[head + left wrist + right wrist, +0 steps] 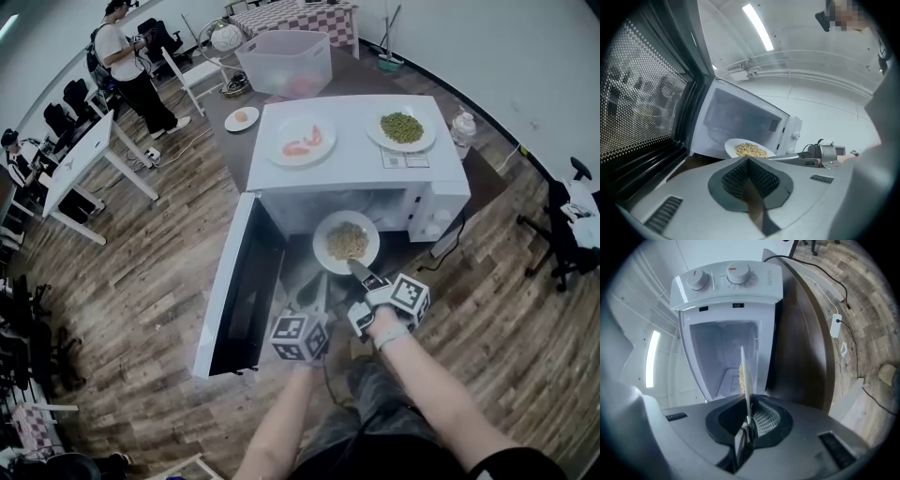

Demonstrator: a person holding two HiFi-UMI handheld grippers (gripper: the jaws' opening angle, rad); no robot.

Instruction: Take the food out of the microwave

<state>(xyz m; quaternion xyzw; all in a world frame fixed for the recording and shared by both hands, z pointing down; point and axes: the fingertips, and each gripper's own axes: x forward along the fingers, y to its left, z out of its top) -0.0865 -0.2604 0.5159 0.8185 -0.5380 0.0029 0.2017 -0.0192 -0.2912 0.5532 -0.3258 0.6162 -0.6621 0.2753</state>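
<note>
The white microwave [356,164] stands with its door [239,291] swung wide to the left. A white plate of yellowish noodles [346,242] hangs level at the mouth of the cavity. My right gripper [357,270] is shut on its near rim. In the right gripper view the plate [743,376] shows edge-on, pinched between the pads of that gripper [748,420]. My left gripper [317,298] is shut and holds nothing; it sits below the plate, beside the door. In the left gripper view, that gripper [749,161] points at the plate [749,149].
On top of the microwave sit a plate of pink food [302,141] and a plate of green peas [401,127]. Behind are a small plate [242,118], a clear bin [284,62] and a bottle [461,131]. A person [127,66] stands far left.
</note>
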